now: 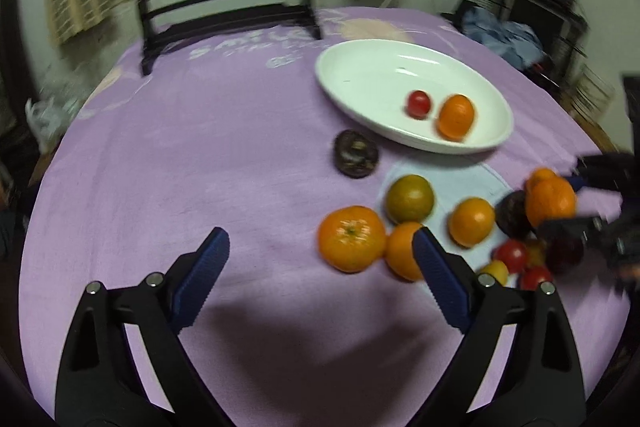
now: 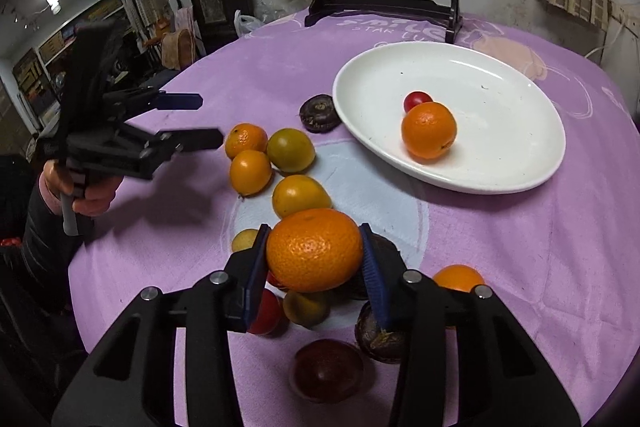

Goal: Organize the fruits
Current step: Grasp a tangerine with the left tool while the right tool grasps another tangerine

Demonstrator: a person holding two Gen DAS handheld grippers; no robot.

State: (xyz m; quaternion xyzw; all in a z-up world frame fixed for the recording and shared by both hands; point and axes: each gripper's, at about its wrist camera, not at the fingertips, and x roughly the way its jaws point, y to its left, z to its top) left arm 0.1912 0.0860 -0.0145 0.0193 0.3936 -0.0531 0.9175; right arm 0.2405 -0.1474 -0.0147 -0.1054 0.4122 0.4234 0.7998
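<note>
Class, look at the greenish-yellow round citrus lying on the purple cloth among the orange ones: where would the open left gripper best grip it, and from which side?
Grip the greenish-yellow round citrus across its widest middle, coming down from above. Orange fruits crowd its near side, so a low approach would probably knock them. The open left gripper looks wide enough.

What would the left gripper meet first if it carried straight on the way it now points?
Probably the bare purple tablecloth: the open left gripper angles down at it, and the oranges lie just right of its line, though depth is unclear.
</note>
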